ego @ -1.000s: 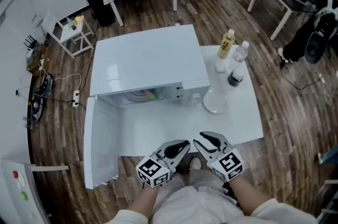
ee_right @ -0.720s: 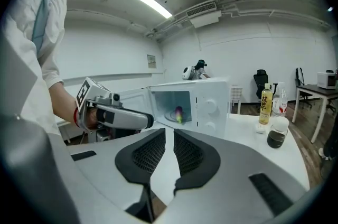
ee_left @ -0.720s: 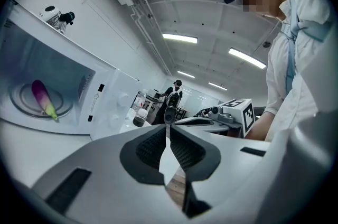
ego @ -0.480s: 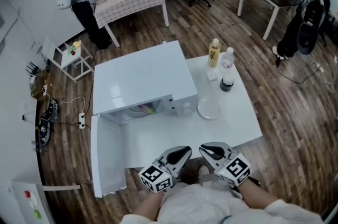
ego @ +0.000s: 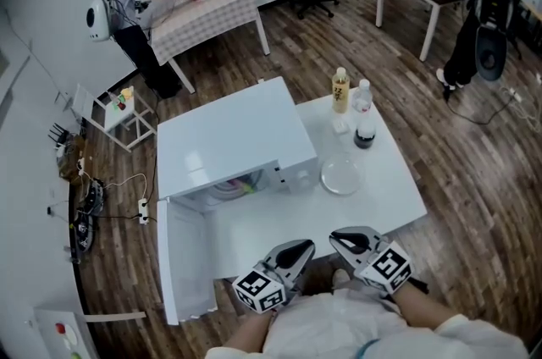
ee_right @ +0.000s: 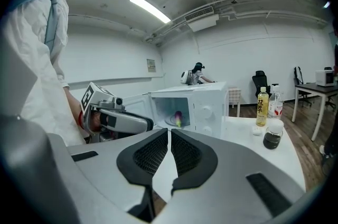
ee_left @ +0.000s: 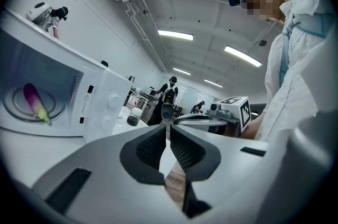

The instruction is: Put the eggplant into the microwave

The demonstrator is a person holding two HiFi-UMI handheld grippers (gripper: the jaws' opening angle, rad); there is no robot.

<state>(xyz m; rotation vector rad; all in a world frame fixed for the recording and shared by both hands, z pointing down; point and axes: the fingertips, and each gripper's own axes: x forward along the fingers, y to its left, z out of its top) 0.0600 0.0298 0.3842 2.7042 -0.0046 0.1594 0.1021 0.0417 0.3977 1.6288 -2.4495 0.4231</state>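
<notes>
The eggplant (ee_left: pixel 36 103) already lies on the turntable (ee_left: pixel 18 110) inside the microwave (ego: pixel 233 137). The risk now is the open door (ego: pixel 186 264): shove it hard and you could jolt the microwave along the worktop (ego: pixel 385 196) and set the eggplant rolling towards the opening. Your left tongs (ee_left: pixel 169 130) are pressed together on nothing, your right tongs (ee_right: pixel 169 133) have just been closing with nothing between them, and both hang just off the worktop's near edge, well apart from the microwave. The eggplant's long axis seems to run roughly back to front, a little slanted, with the purple body inward and the green stem end towards the open front.
</notes>
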